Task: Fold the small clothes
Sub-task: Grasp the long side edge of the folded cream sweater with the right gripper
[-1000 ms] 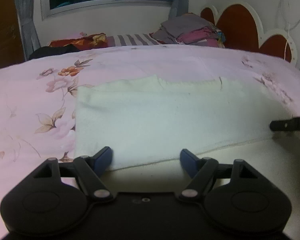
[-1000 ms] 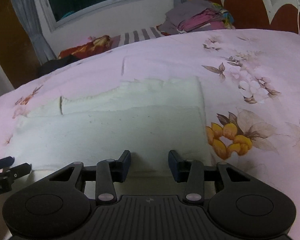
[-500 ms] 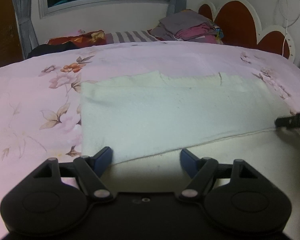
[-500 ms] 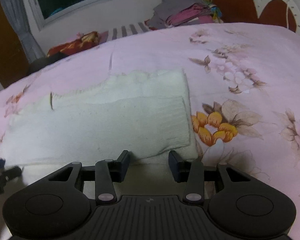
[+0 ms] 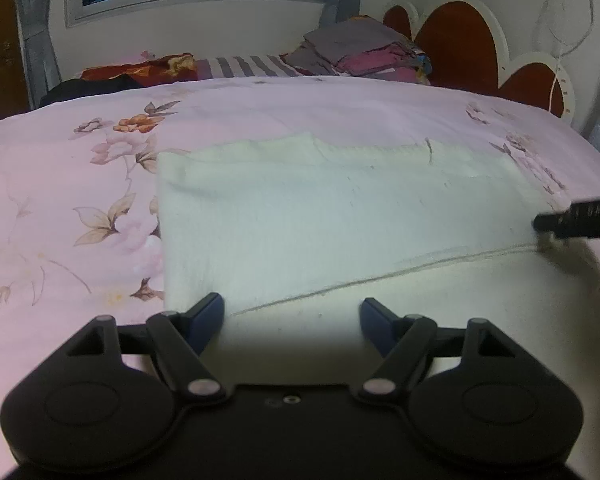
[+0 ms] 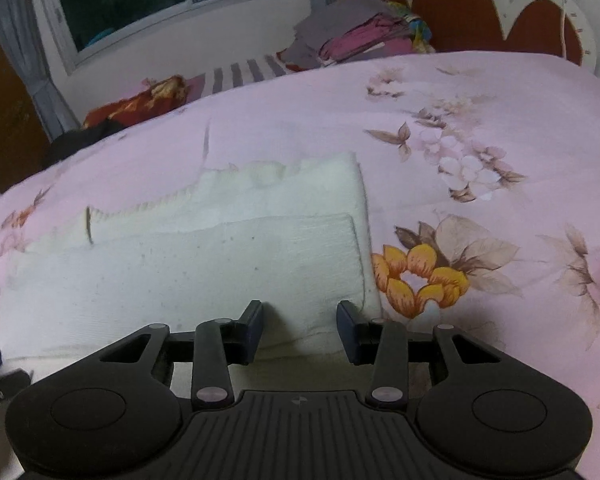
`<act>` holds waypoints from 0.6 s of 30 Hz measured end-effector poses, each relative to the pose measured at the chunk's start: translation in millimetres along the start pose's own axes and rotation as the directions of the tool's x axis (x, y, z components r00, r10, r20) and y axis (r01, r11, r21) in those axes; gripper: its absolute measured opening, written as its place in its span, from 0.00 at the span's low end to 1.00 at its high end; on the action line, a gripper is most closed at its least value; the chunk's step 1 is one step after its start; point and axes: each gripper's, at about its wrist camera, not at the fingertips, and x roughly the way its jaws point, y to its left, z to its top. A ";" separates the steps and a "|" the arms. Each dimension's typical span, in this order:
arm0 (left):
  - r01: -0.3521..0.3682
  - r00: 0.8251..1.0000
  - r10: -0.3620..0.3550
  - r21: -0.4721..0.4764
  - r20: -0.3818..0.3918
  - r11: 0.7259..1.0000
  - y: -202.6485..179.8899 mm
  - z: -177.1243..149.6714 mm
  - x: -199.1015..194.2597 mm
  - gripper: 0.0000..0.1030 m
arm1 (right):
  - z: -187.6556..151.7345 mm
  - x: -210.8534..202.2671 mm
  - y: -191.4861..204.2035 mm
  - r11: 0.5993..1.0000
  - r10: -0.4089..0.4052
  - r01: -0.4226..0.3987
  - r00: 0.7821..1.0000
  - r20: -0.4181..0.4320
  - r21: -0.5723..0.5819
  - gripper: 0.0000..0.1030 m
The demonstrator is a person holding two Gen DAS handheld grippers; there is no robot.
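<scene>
A: Where is the white garment (image 5: 340,232)?

B: Flat on the pink floral bedspread (image 5: 60,208), folded lengthwise into a long band. Its near edge runs under both tools, toward the bed's near edge.

A: And the left gripper (image 5: 292,316)?

B: Jaws spread wide over the band's left end. The cloth lies beneath and between the blue pads (image 5: 208,314), but nothing is pinched.

A: The right gripper (image 6: 300,326)?

B: At the band's right end, beside a yellow printed flower (image 6: 420,276). Jaws partly apart, with a bright fold of cloth in the gap; I cannot tell whether they pinch it.

A: Anything else?

B: A pile of folded clothes (image 6: 360,36) at the far edge, by the headboard (image 5: 460,48).
</scene>
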 end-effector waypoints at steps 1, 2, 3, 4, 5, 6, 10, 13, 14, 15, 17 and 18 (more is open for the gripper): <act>0.003 1.000 -0.003 0.001 -0.001 1.000 0.5 -0.6 -0.2 0.73 | 0.1 -3.2 -3.5 0.999 -0.010 0.010 1.000 0.022 0.031 0.41; 0.007 1.000 -0.007 0.000 -0.003 1.000 1.1 -0.9 -0.5 0.73 | -0.1 -6.2 -6.7 0.998 -0.037 0.034 0.998 0.050 0.058 0.41; 0.010 1.000 -0.010 -0.001 -0.007 1.000 2.2 -1.5 -0.4 0.73 | -0.3 -7.5 -9.3 0.995 -0.071 0.066 0.995 0.064 0.073 0.41; 0.013 1.000 -0.013 -0.003 -0.007 1.000 3.3 -2.4 -0.6 0.73 | 0.1 -6.2 -11.0 0.994 -0.075 0.070 0.996 0.056 0.083 0.41; 0.016 1.000 -0.016 -0.005 -0.005 1.000 4.0 -3.1 -0.9 0.73 | -0.4 -3.8 -13.8 0.994 -0.055 0.051 0.998 0.042 0.094 0.41; 0.018 1.000 -0.018 -0.006 -0.004 1.000 4.5 -3.7 -1.1 0.73 | -1.1 -2.2 -15.4 0.995 -0.041 0.038 0.999 0.033 0.097 0.41; 0.024 1.000 -0.024 -0.028 -0.001 0.999 6.4 -4.1 -1.7 0.73 | -1.9 -2.3 -14.4 0.998 -0.012 0.010 0.999 0.032 0.062 0.21; 0.022 1.000 -0.022 -0.034 -0.004 0.999 6.0 -2.9 -0.9 0.73 | -1.2 -2.6 -18.2 0.998 -0.004 0.002 0.999 0.036 0.059 0.10; 0.023 1.000 -0.023 -0.034 -0.004 0.999 6.2 -2.7 -0.5 0.74 | -1.9 -3.9 -18.7 0.998 0.005 -0.008 0.999 0.039 0.062 0.10; 0.023 1.000 -0.023 -0.034 -0.005 0.999 6.1 -2.6 -0.3 0.74 | -2.4 -5.7 -19.5 0.998 0.010 -0.013 0.999 0.041 0.062 0.09; 0.024 1.000 -0.024 -0.033 -0.005 0.999 6.2 -3.2 -0.5 0.74 | -2.7 -10.3 -19.9 0.998 0.012 -0.015 0.999 0.050 0.064 0.09; 0.025 1.000 -0.025 -0.033 -0.004 0.999 6.7 -3.6 -0.4 0.74 | -3.9 -13.8 -20.6 0.997 0.015 -0.019 0.998 0.055 0.070 0.09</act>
